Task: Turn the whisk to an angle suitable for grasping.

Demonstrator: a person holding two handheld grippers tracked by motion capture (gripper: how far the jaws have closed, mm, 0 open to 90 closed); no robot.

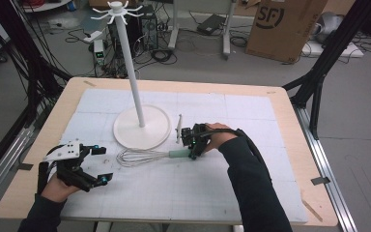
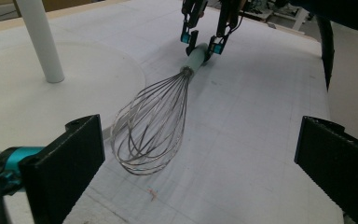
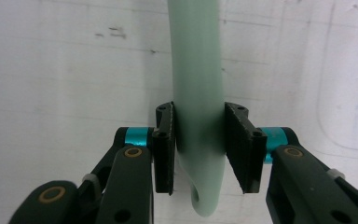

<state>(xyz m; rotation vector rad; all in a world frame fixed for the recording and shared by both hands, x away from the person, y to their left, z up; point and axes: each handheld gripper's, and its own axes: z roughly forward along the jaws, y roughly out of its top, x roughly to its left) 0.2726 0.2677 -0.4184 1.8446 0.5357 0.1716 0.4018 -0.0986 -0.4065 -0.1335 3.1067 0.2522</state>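
A wire whisk (image 1: 136, 157) with a pale green handle (image 1: 178, 153) lies flat on the white mat, wire head pointing left. My right gripper (image 1: 192, 151) comes down on the handle's end. In the right gripper view both pads touch the sides of the green handle (image 3: 198, 84), so my right gripper (image 3: 198, 140) is shut on it. In the left gripper view the whisk (image 2: 154, 121) lies ahead, with my right gripper (image 2: 203, 44) at its far end. My left gripper (image 1: 102, 164) rests near the table's front left, jaws wide open with nothing between them (image 2: 200, 158).
A white hook stand rises from a round base (image 1: 142, 128) just behind the whisk, its pole (image 1: 130, 67) topped with several hooks. The white mat (image 1: 232, 193) covers most of the wooden table (image 1: 290, 145). A cardboard box (image 1: 285, 24) stands on the floor beyond.
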